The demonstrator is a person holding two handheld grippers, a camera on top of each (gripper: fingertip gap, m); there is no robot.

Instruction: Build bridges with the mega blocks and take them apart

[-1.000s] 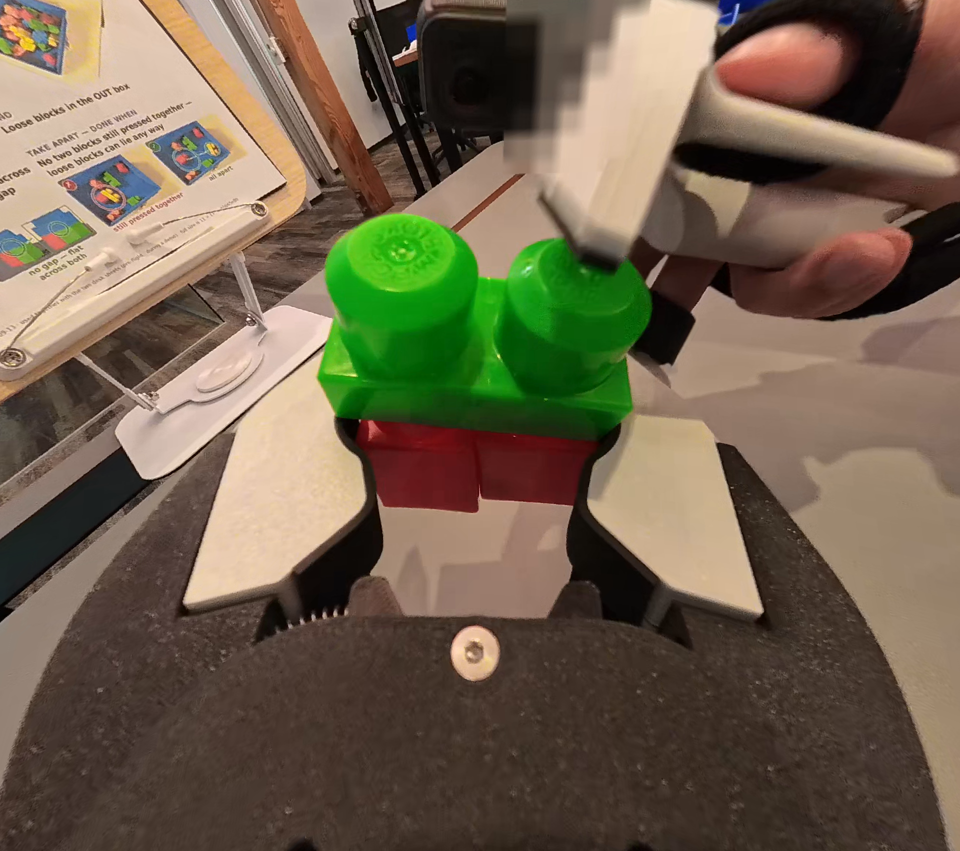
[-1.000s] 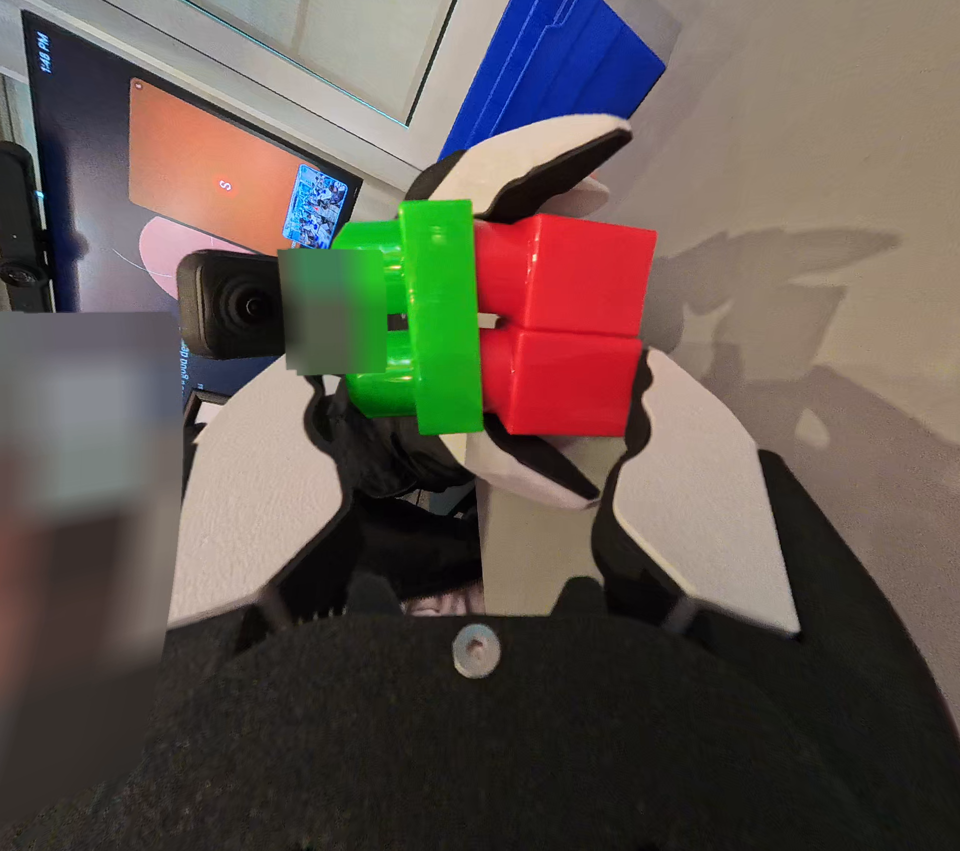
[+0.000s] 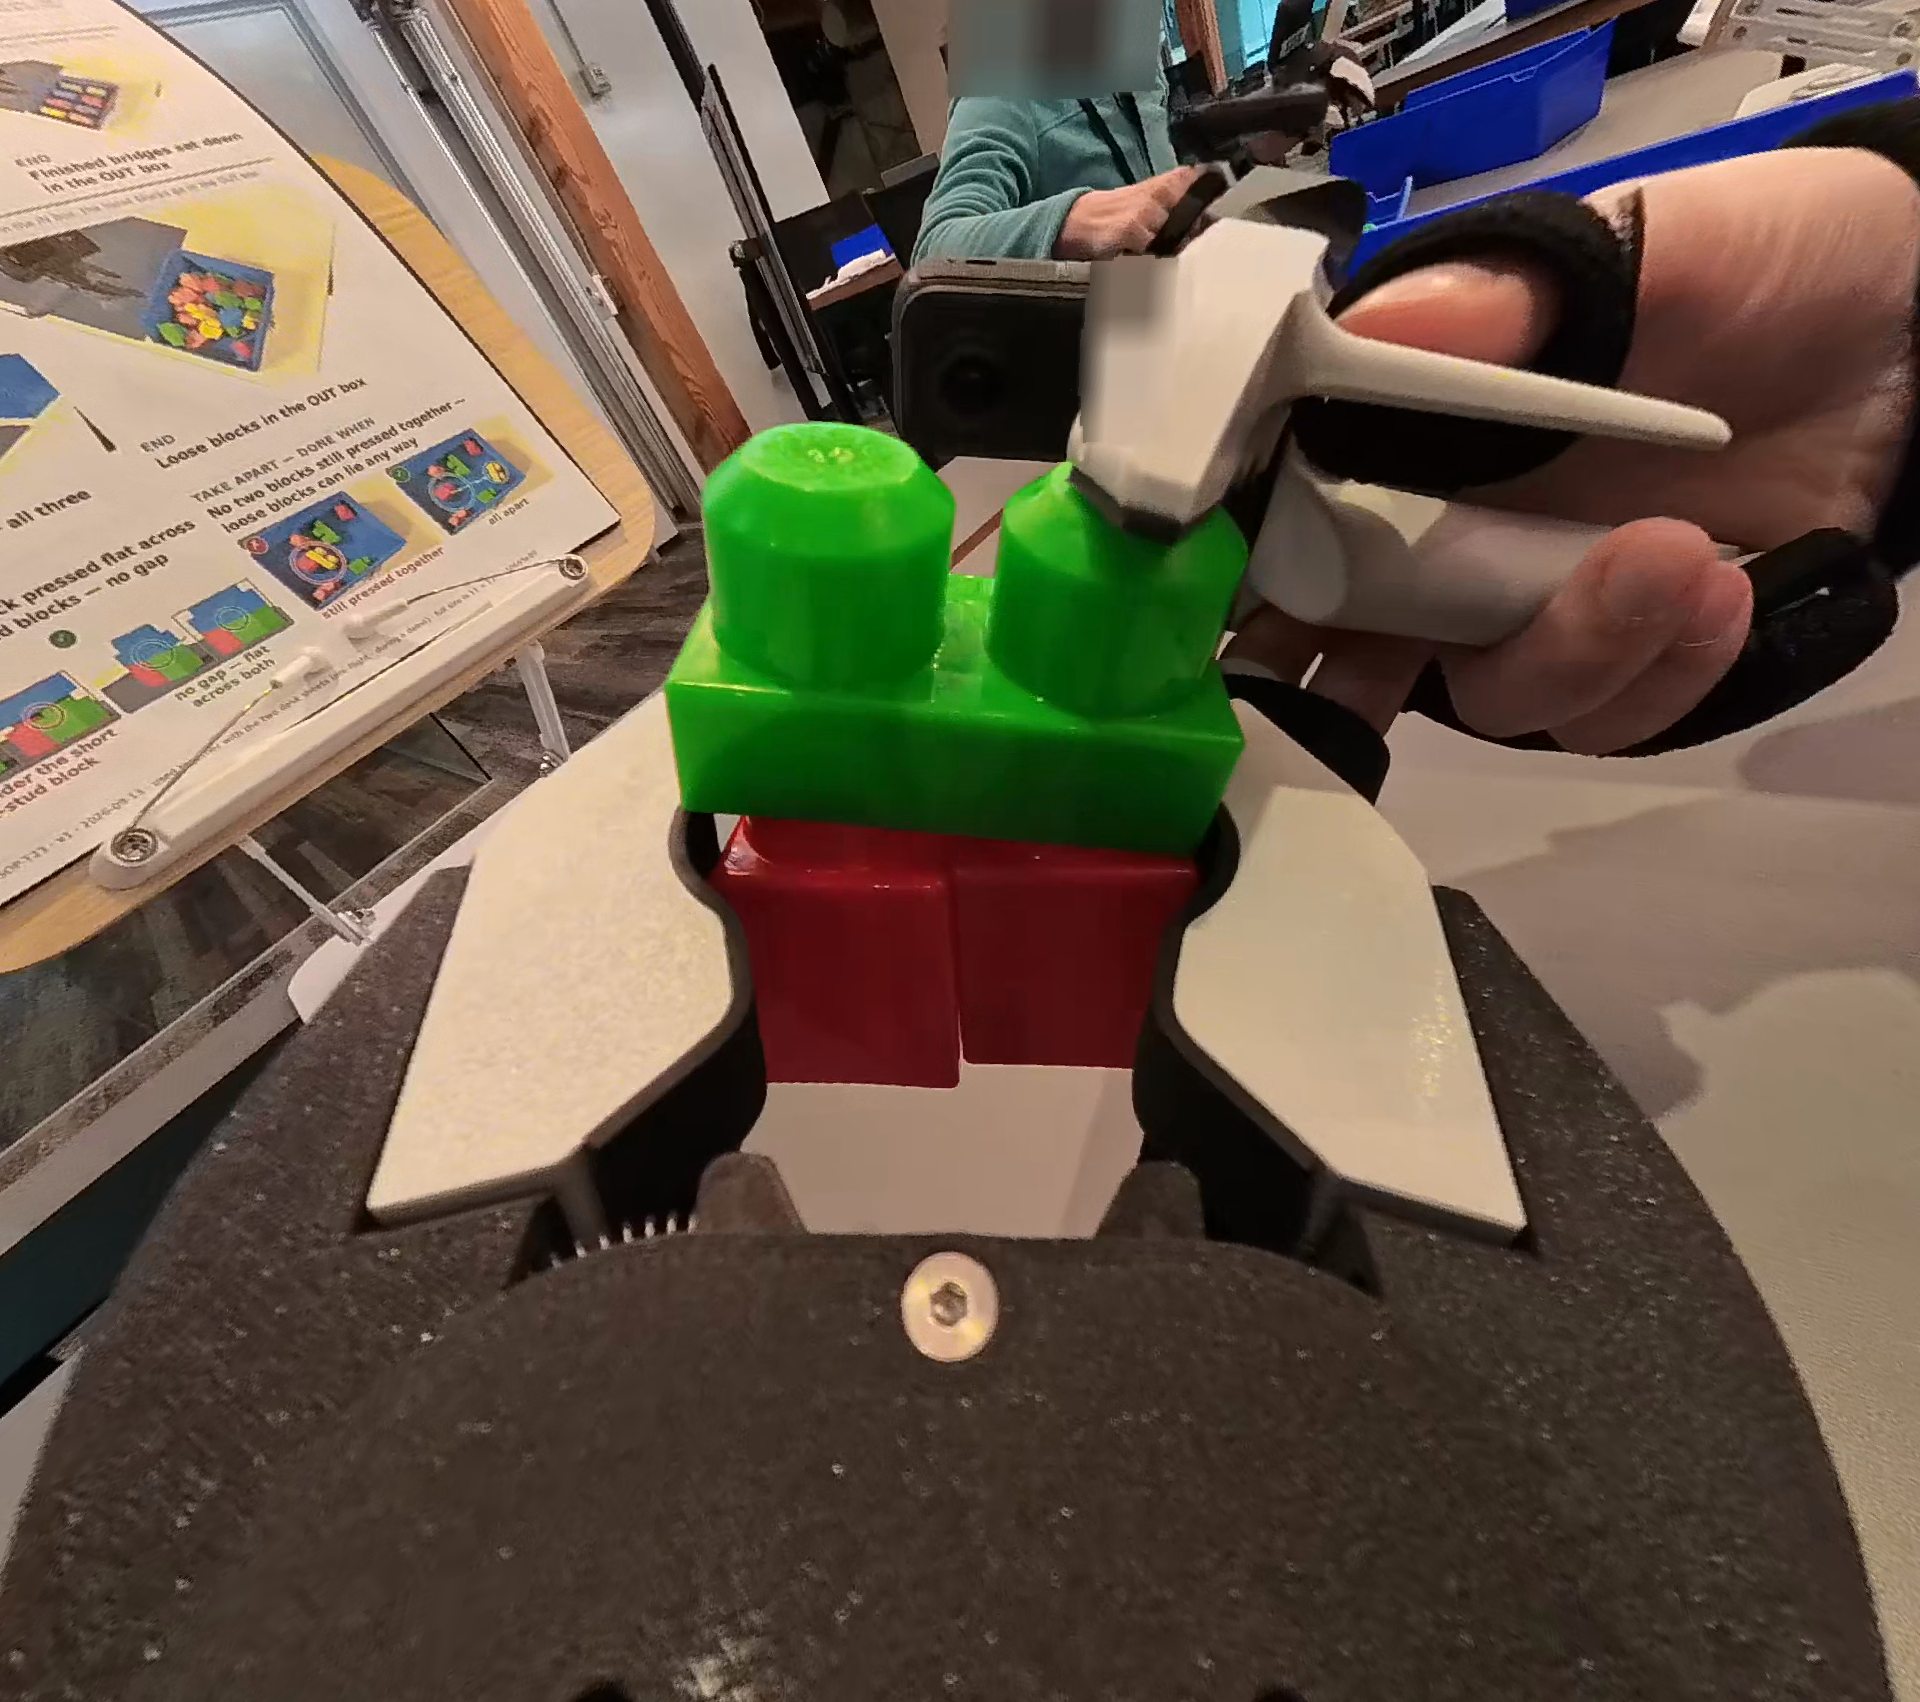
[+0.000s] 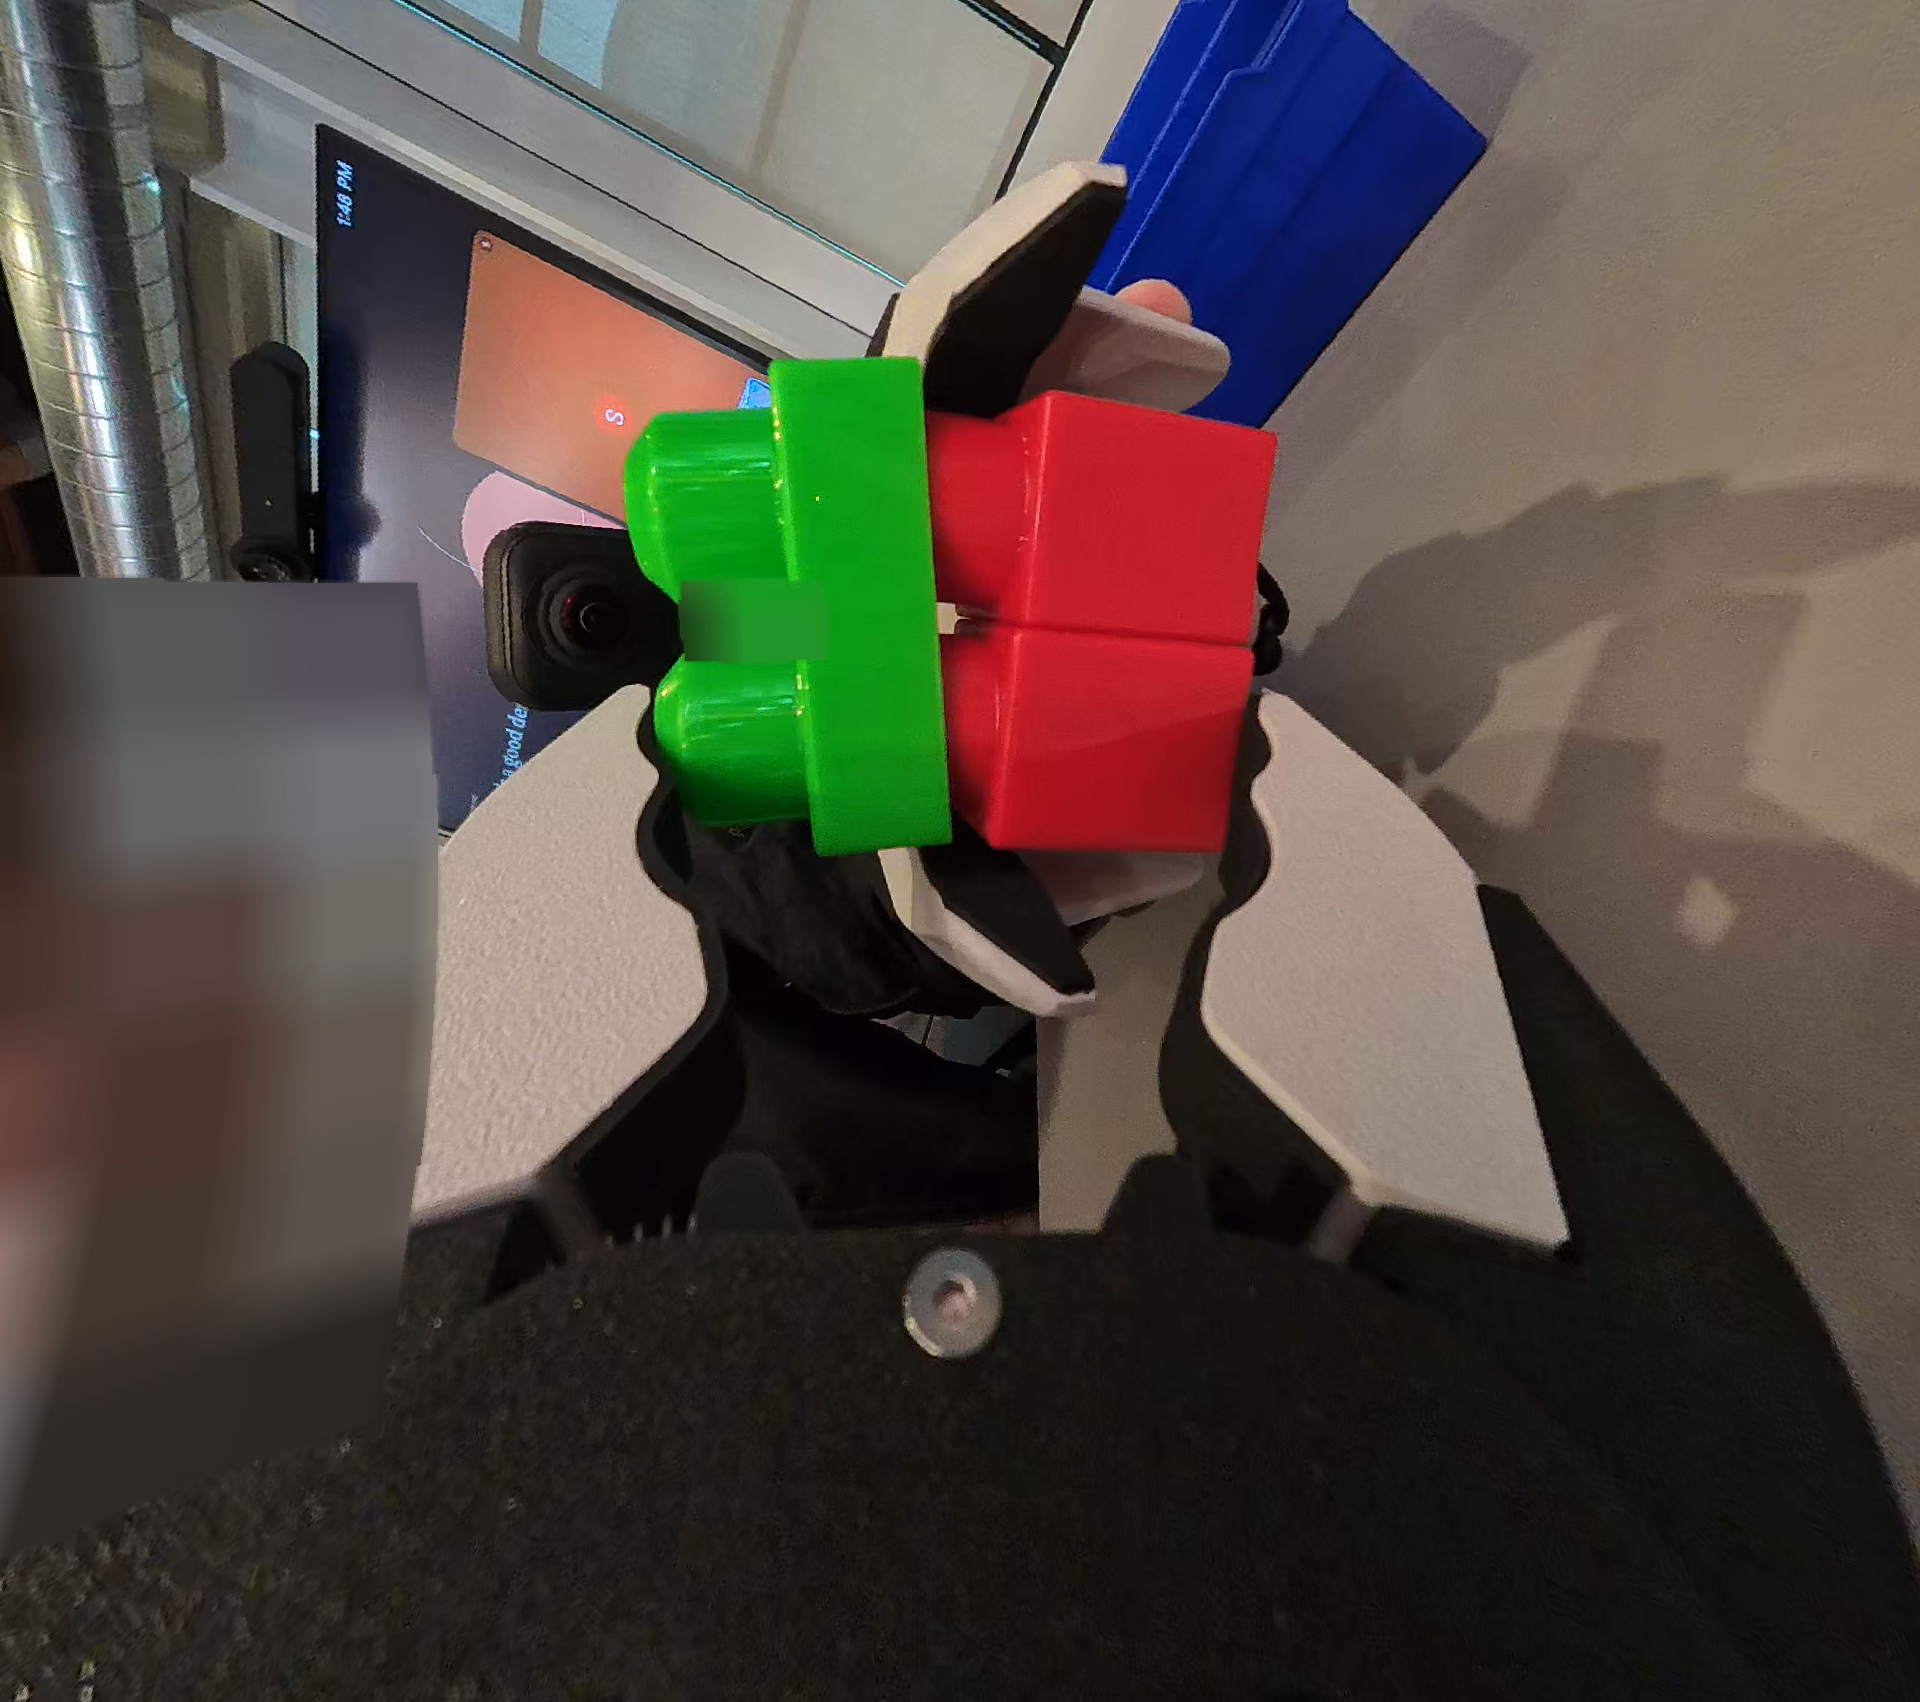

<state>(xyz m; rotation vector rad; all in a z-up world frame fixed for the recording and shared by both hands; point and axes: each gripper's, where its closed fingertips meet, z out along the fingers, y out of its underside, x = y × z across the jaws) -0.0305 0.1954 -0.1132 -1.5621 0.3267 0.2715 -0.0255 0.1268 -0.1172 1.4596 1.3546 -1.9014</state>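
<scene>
The left gripper [image 3: 954, 852] was clamped on two red blocks [image 3: 951, 951] beneath the green block [image 3: 951, 743]. The right gripper [image 4: 951, 779], fingers spread, bracketed that stack, seemingly touching one green stud.

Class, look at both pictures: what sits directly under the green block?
Two red blocks sit side by side under the green block, gripped by the left hand-held gripper. Their studs are hidden inside the green block, so how deeply they are seated cannot be seen.
</scene>
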